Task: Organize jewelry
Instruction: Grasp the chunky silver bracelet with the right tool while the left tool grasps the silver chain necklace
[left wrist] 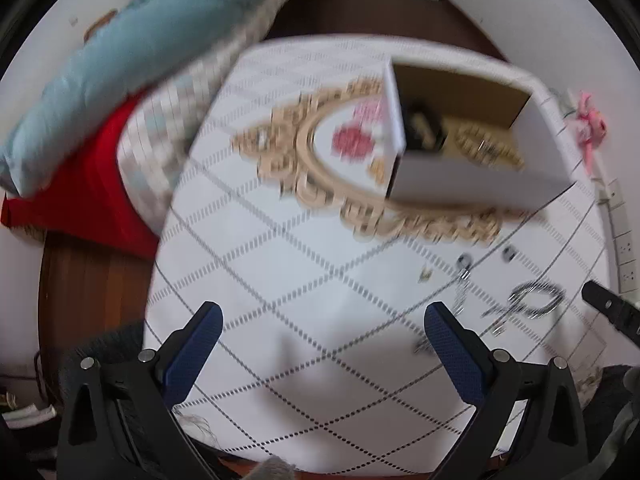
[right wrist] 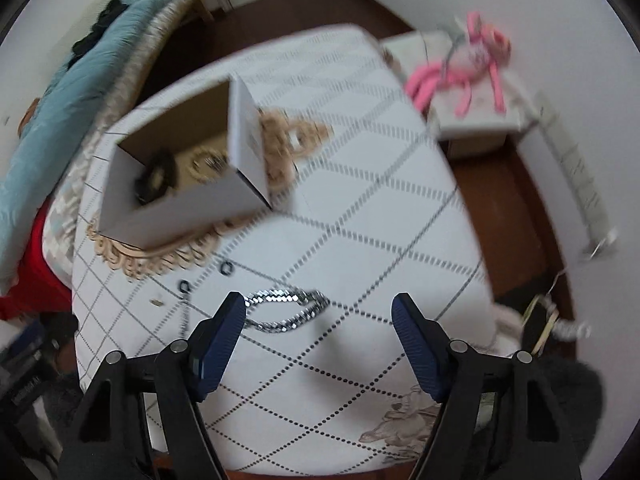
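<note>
A white cardboard box (left wrist: pixel 460 178) (right wrist: pixel 168 212) stands open on the table and holds a black item (left wrist: pixel 422 128) (right wrist: pixel 154 178) and gold jewelry (left wrist: pixel 488 146). A silver chain bracelet (right wrist: pixel 286 310) (left wrist: pixel 528 302) lies on the tablecloth, with two small rings (right wrist: pixel 226 269) (left wrist: pixel 464 259) and a thin chain (right wrist: pixel 185 316) to its left. My left gripper (left wrist: pixel 324 316) is open and empty above the cloth, left of the jewelry. My right gripper (right wrist: pixel 320 304) is open and empty, with the bracelet just beyond its left finger (right wrist: pixel 224 328).
The table (left wrist: pixel 280 280) has a white diamond-patterned cloth with a gold ornate print. A bed with a blue pillow (left wrist: pixel 120 64) and red sheet lies at the left. A pink plush toy (right wrist: pixel 468 64) sits on a small white stand at the right.
</note>
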Tool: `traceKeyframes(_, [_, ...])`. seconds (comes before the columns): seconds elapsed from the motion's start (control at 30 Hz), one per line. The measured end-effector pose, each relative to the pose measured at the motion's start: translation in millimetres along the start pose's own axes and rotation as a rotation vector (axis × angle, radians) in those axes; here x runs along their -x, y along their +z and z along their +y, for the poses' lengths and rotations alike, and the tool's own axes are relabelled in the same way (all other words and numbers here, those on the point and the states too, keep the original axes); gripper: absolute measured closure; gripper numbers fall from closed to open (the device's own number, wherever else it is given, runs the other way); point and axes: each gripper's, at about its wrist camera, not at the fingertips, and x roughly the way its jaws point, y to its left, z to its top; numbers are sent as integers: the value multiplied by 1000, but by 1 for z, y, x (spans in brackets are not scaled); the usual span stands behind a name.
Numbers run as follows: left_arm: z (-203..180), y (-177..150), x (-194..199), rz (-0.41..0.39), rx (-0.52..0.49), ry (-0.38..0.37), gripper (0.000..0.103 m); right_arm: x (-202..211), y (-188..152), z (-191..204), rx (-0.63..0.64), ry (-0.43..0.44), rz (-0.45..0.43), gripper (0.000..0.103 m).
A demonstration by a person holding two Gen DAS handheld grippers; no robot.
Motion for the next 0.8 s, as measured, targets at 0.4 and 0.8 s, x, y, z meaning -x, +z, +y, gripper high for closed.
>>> traceKeyframes(0.4, [-5, -23, -38, 85, -23, -15, 1, -44, -9, 17, 77, -102, 27, 63])
traceKeyframes(0.8, [-19, -50, -35, 81, -114, -99, 4, -29, -41, 10, 107, -49, 37, 95])
